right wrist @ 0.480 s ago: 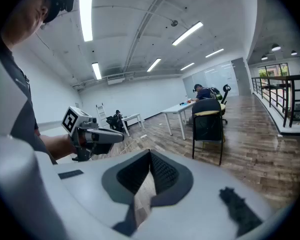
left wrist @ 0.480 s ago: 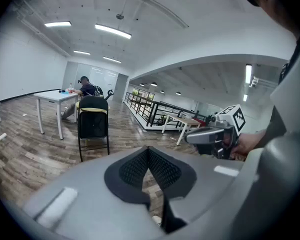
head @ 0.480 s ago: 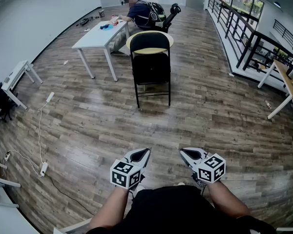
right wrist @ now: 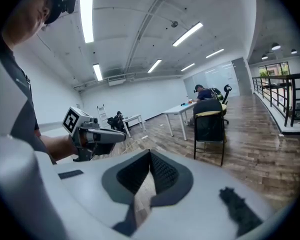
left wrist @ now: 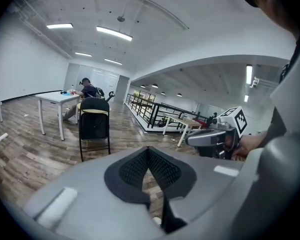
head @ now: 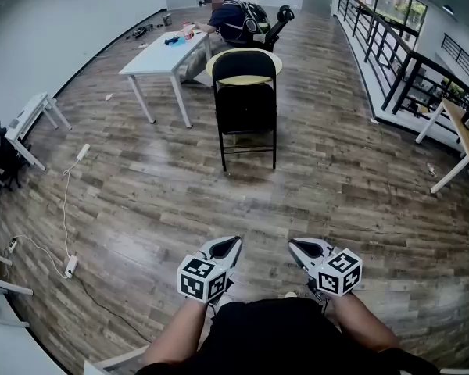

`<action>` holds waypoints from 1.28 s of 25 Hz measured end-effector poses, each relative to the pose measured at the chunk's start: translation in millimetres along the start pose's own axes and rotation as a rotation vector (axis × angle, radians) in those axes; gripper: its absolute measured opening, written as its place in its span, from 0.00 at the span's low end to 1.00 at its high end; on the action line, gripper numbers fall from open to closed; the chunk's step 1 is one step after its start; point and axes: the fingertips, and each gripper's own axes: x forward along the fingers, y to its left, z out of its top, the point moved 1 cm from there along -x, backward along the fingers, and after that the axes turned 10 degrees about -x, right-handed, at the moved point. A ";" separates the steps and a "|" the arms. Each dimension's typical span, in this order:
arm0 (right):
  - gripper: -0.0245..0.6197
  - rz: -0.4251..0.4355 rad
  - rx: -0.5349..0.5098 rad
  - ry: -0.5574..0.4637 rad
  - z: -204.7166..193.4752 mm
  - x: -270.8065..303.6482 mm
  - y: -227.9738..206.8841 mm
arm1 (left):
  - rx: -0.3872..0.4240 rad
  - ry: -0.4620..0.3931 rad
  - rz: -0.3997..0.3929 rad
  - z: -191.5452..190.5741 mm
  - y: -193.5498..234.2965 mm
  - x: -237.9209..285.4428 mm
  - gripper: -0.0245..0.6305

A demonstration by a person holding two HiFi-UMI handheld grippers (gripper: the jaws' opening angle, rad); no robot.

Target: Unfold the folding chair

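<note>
The left hand-held gripper (head: 228, 247) and right hand-held gripper (head: 298, 246) are hovering closed and empty, well apart from the black metal folding chair (head: 246, 108).

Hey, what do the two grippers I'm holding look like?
Left gripper and right gripper match: pale grey shells, black ridged pads narrowing to a point, and a white cube with black square markers on each. No sleeves reach the forearms.

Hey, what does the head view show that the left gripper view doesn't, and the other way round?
Only the head view shows the marker cube on the left gripper. Only the left gripper view shows the ceiling lights. Both show the folding chair, the white table near it, and the right gripper, which is shut.
</note>
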 end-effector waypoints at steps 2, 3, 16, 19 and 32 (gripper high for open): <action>0.05 0.002 -0.002 0.008 -1.1 1.8 2.5 | 0.002 0.000 -0.004 -1.6 -0.4 -1.9 0.05; 0.05 0.005 -0.004 0.013 -1.6 3.7 3.8 | 0.005 0.000 -0.005 -2.6 0.0 -3.5 0.05; 0.05 0.087 -0.047 0.059 3.6 73.0 68.9 | -0.028 -0.046 0.049 -9.6 63.0 -75.3 0.05; 0.05 0.116 -0.063 0.070 6.6 96.3 91.4 | -0.038 -0.063 0.073 -9.6 84.0 -100.3 0.05; 0.05 0.257 -0.122 0.075 31.8 185.2 177.6 | -0.123 -0.158 0.197 -22.6 164.1 -195.1 0.05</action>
